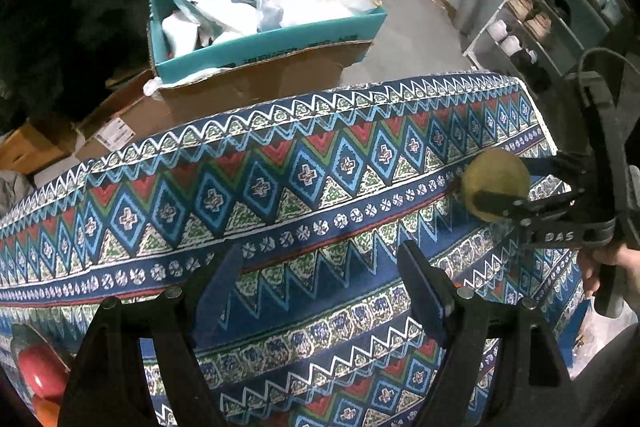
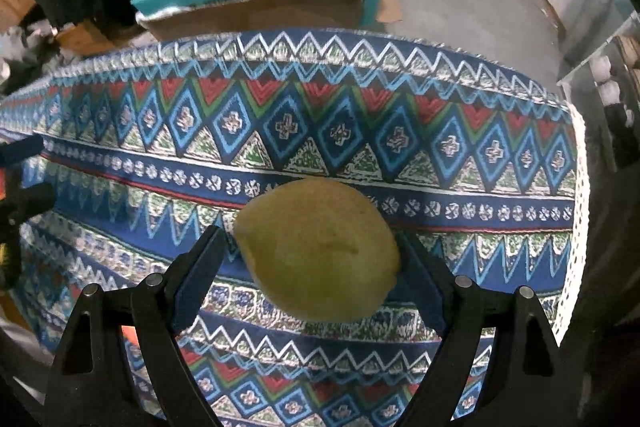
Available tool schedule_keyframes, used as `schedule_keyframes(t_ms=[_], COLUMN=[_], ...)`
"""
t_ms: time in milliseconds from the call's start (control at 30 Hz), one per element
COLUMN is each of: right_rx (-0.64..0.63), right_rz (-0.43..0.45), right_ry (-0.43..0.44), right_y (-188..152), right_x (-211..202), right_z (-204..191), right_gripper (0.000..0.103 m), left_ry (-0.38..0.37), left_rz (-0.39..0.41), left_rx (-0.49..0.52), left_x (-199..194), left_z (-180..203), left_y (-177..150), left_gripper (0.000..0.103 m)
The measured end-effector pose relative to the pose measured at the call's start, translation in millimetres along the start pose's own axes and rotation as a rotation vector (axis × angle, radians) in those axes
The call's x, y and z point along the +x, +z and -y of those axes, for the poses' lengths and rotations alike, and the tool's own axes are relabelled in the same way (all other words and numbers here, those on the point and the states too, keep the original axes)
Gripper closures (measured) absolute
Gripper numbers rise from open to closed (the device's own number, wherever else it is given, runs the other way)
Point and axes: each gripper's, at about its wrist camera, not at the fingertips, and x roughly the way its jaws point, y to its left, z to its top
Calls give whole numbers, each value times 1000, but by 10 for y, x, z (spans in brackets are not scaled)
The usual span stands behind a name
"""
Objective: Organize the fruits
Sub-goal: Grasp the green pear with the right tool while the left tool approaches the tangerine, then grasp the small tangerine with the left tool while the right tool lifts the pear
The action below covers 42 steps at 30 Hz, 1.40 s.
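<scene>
A yellow-green lemon [image 2: 320, 251] sits between my right gripper's [image 2: 312, 267] fingers [image 2: 200, 267], held above the patterned tablecloth [image 2: 320, 131]. The same lemon [image 1: 496, 179] and right gripper [image 1: 508, 187] show at the right of the left wrist view. My left gripper [image 1: 320, 287] is open and empty over the cloth [image 1: 280, 187]. A red fruit [image 1: 40, 367] and an orange one [image 1: 48, 413] lie in a dish at the bottom left of the left wrist view.
Beyond the table's far edge stands a teal box [image 1: 272, 43] of white bags on cardboard boxes [image 1: 260, 87]. A shoe rack [image 1: 552, 19] stands at the far right. Dark clothing [image 1: 60, 7] hangs at the left.
</scene>
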Motion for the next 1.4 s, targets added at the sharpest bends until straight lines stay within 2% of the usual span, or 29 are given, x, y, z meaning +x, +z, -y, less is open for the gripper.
schedule_keyframes(t_ms=[100, 333, 633, 833, 1067, 1267, 1400], right_rx=[-12, 12, 55, 108, 170, 179, 197], right_rz=[-20, 19, 99, 117, 142, 153, 161], right_ry=[-25, -37, -54, -49, -23, -10, 2], right_y=[-8, -23, -328, -559, -908, -1011, -1014], right_x=[107, 106, -104, -370, -613, -663, -668], right_z=[-19, -6, -83, 39, 208, 182, 190], right_gripper=[19, 20, 20, 20, 20, 20, 20], left_ry=[-3, -34, -84, -117, -117, -94, -108], left_rz=[-5, -21, -21, -46, -83, -109, -111], left_rx=[6, 0, 51, 121, 167, 184, 163], left_x=[46, 94, 79, 159, 312, 472, 538], left_z=[6, 83, 384, 669, 908, 1010, 1018], left_y=[6, -38, -154, -311, -436, -502, -547], left_gripper=[22, 22, 22, 22, 22, 22, 22])
